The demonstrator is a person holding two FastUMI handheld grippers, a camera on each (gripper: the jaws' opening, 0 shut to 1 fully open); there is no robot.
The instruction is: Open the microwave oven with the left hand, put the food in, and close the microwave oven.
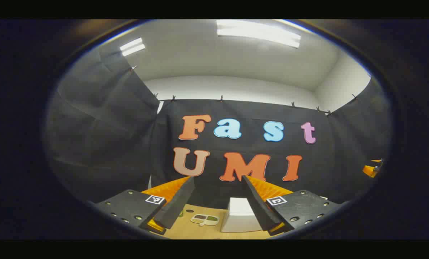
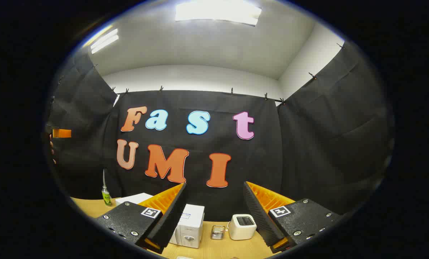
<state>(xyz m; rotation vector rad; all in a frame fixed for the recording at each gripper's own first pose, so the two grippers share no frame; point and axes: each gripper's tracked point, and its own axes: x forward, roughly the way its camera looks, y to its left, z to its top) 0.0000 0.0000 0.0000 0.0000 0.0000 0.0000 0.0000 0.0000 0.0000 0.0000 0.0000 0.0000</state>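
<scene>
In the left gripper view my left gripper (image 1: pixel 217 178) stands open, held high and aimed at the booth's wall. Low between its fingers, the wooden table (image 1: pixel 200 232) carries a small white dish of green and brown food (image 1: pixel 204 219) and, right of it, the white microwave oven (image 1: pixel 240 216). My right gripper (image 2: pixel 214 184) is open too, with nothing between its fingers. Its view has the white microwave oven (image 2: pixel 190 223), with a round dial, partly behind its left finger. I cannot tell how the door stands.
A small white box-shaped device (image 2: pixel 242 226) and a little metal object (image 2: pixel 218 232) sit right of the microwave. A green bottle (image 2: pixel 106 196) stands at the table's back left. The other gripper (image 2: pixel 61 133), with a hand (image 2: pixel 51 151), appears far left, and the right gripper (image 1: pixel 372 168) at the far right.
</scene>
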